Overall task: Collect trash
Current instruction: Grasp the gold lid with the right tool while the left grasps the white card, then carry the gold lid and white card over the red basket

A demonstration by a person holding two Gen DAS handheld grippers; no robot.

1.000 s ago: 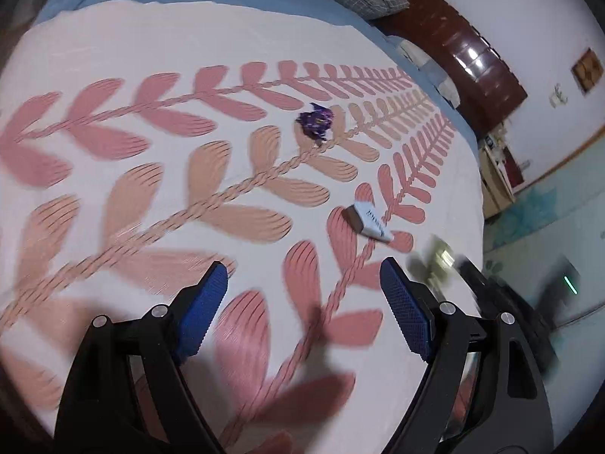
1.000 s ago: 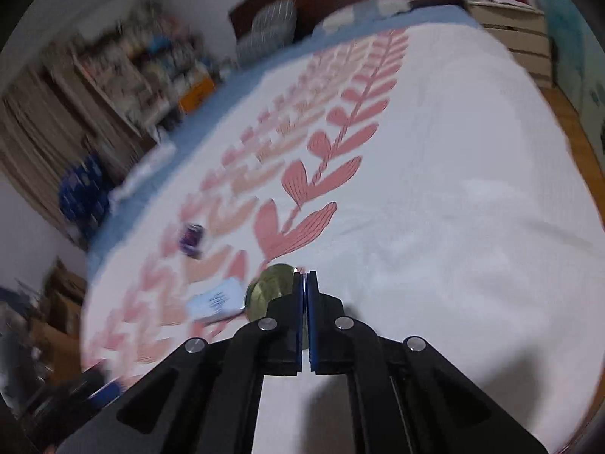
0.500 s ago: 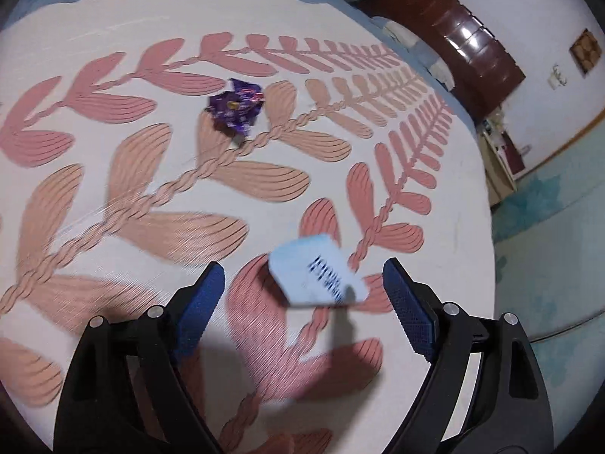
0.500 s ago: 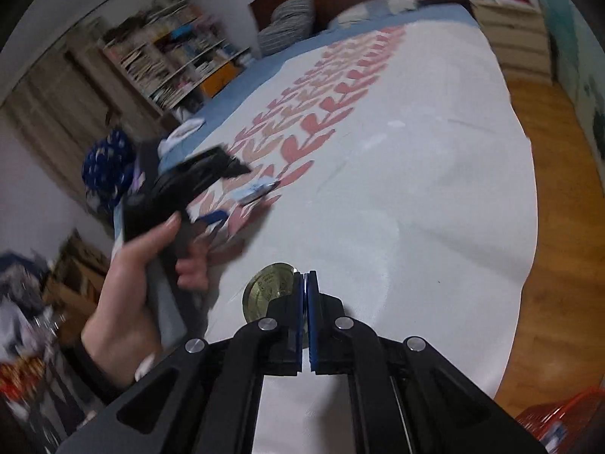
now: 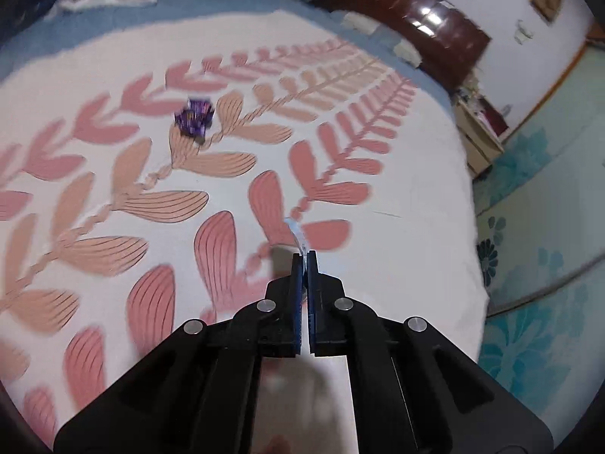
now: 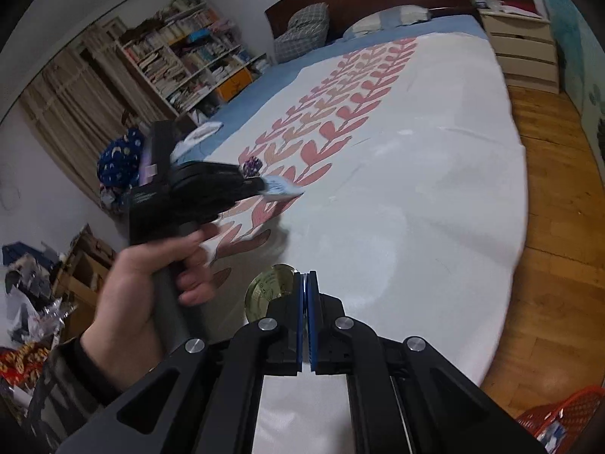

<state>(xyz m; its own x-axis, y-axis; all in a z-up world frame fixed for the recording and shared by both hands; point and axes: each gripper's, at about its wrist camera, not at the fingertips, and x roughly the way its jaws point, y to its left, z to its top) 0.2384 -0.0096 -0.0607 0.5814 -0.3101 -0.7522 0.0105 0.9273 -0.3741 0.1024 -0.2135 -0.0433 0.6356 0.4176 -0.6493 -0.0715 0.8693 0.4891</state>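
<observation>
My left gripper (image 5: 303,254) is shut on a light-blue wrapper (image 5: 296,235), seen edge-on, and holds it just above the bedspread. In the right wrist view the left gripper (image 6: 261,186) shows with the wrapper (image 6: 283,188) sticking out of it. My right gripper (image 6: 305,276) is shut on a round gold foil lid (image 6: 267,290) near the bed's foot. A crumpled purple wrapper (image 5: 196,118) lies on the bedspread further in, and also shows in the right wrist view (image 6: 251,165).
The bed has a white spread with pink leaf print (image 5: 159,196) over a blue sheet. A red basket (image 6: 556,412) stands on the wooden floor at lower right. A nightstand (image 6: 522,47), headboard and bookshelf (image 6: 189,60) surround the bed.
My left gripper closed on the light-blue wrapper and lifted it off the bedspread. My right gripper kept hold of the gold lid and drew back toward the bed's foot.
</observation>
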